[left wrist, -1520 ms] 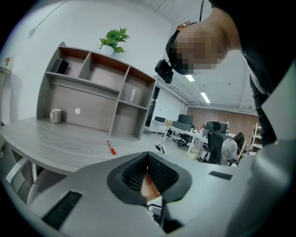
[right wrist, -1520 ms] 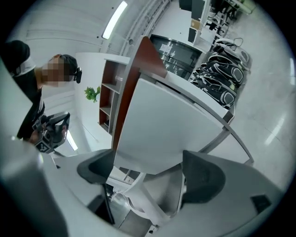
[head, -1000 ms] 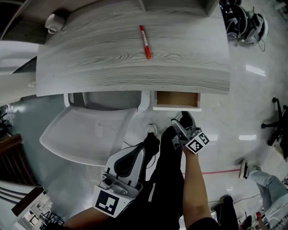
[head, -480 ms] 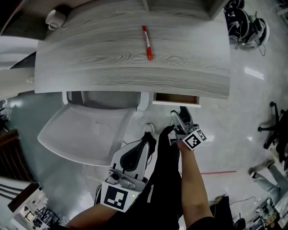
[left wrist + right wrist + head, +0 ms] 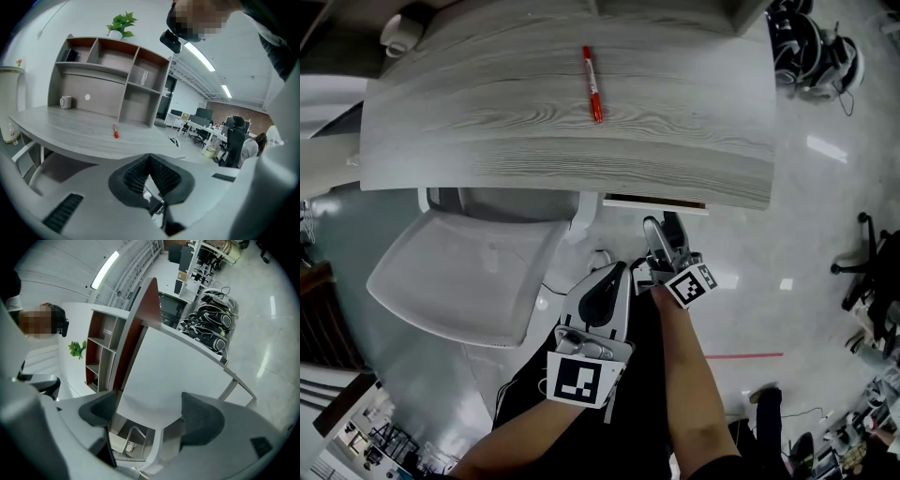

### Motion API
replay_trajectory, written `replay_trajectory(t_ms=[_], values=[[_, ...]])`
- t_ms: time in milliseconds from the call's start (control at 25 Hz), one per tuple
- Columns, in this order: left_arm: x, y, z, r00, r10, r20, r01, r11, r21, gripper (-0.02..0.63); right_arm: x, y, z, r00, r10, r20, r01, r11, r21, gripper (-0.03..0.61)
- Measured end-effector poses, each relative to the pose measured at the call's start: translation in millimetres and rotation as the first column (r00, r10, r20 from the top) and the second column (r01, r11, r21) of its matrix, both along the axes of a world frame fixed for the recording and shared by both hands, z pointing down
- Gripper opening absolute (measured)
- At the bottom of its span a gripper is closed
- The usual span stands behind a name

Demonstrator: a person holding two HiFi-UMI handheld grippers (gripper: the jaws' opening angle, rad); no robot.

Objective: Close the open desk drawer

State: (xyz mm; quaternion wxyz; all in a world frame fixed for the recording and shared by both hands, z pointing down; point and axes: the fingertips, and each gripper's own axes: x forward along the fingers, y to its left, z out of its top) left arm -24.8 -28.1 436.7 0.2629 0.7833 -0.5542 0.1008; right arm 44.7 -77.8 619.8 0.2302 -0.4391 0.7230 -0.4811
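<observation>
Drawer [image 5: 656,202] front lies directly ahead of right gripper [image 5: 662,232], jaws spread, nearer; left gripper [image 5: 614,277] pressed together, empty, behind.

pen [image 5: 592,86] lies on the desk [image 5: 506,141]; chair [image 5: 455,272] before it, drawer [image 5: 654,202] right of the chair

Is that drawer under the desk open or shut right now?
Nearly shut: only a thin strip of the drawer shows past the front edge of the desk.
</observation>
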Motion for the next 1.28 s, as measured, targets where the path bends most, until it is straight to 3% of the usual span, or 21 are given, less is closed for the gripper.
replay_trajectory(t_ms=[240,400,600,840,960,1000,1280], values=[[-2,-16,13,0.998,-0.062,0.026,0.061,0.998,0.01,0.003,1,-26,0,0.999,0.026,0.024,-0.026,1.0,-0.004,0.456],[9,-22,16,0.997,-0.069,0.025,0.068,0.998,0.006,0.003,8,-45,-1,0.993,0.084,0.085,-0.082,0.996,-0.019,0.454],[17,-23,10,0.997,-0.073,0.014,0.073,0.997,0.009,0.003,15,-62,3,0.991,0.104,0.085,-0.102,0.994,-0.034,0.444],[8,-25,8,0.996,-0.091,0.014,0.091,0.996,0.008,0.003,19,-60,11,0.991,0.09,0.103,-0.087,0.996,-0.033,0.348],[7,-26,9,0.996,-0.087,0.013,0.087,0.996,0.007,0.003,28,-59,21,0.977,0.119,0.175,-0.114,0.993,-0.036,0.225],[7,-25,11,0.996,-0.083,0.013,0.083,0.997,0.005,0.003,31,-59,24,0.972,0.132,0.194,-0.126,0.991,-0.04,0.153],[6,-14,17,0.998,-0.06,0.018,0.06,0.998,-0.004,0.003,32,-59,28,0.979,0.157,0.132,-0.146,0.985,-0.087,0.127]])
